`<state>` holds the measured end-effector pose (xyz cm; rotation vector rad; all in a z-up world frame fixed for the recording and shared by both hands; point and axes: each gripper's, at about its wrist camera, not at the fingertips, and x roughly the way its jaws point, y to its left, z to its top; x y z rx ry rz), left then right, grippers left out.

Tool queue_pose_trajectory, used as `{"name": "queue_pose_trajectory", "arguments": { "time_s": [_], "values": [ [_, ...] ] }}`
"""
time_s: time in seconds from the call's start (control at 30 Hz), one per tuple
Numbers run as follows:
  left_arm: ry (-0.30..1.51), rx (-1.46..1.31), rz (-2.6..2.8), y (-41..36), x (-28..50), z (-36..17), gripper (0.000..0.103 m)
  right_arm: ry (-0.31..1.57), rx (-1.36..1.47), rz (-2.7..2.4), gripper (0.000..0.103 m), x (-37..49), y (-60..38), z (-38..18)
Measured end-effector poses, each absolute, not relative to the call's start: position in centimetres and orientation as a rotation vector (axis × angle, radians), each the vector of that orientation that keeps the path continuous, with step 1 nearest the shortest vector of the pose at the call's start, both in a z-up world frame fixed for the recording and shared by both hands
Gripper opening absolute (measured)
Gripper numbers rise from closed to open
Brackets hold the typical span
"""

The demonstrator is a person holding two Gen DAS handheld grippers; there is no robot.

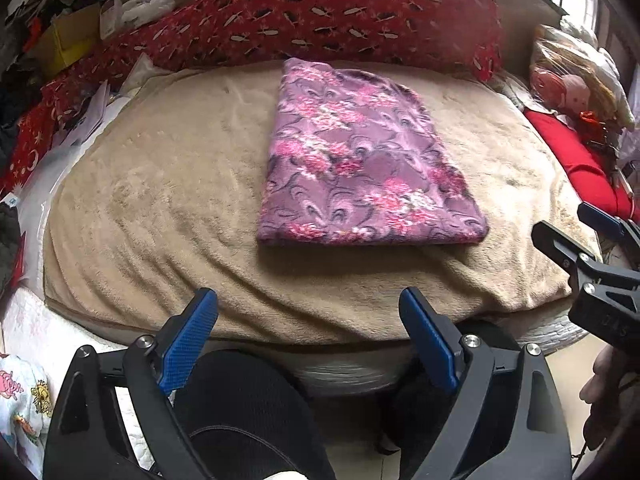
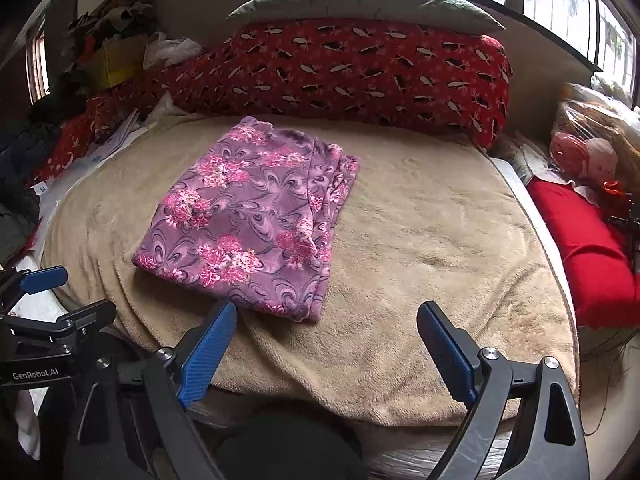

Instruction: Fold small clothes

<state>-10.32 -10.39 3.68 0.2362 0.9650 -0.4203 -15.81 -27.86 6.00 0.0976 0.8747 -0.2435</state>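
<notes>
A purple garment with pink flowers lies folded into a flat rectangle on the beige blanket; the right wrist view shows the garment with its layered edges on the right side. My left gripper hovers open near the blanket's front edge, short of the garment, with nothing between its blue pads. My right gripper is open too, just in front of the garment's near corner and holding nothing. Each gripper also shows in the other's view: the right gripper at the right edge, the left gripper at the left edge.
A long red patterned bolster lines the back of the bed, with a grey pillow above it. A red cushion and bagged items crowd the right side. Papers and clutter sit at left. A dark-clothed knee is below.
</notes>
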Motion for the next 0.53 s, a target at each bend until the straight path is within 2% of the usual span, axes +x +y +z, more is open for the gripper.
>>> {"name": "queue_pose_trajectory", "arguments": {
  "time_s": [0.53],
  "values": [
    [0.942,0.274,-0.493,-12.7,-12.8,4.4,0.093,0.877,0.181,-0.263,0.094,-16.8,-29.4,5.9]
  ]
}}
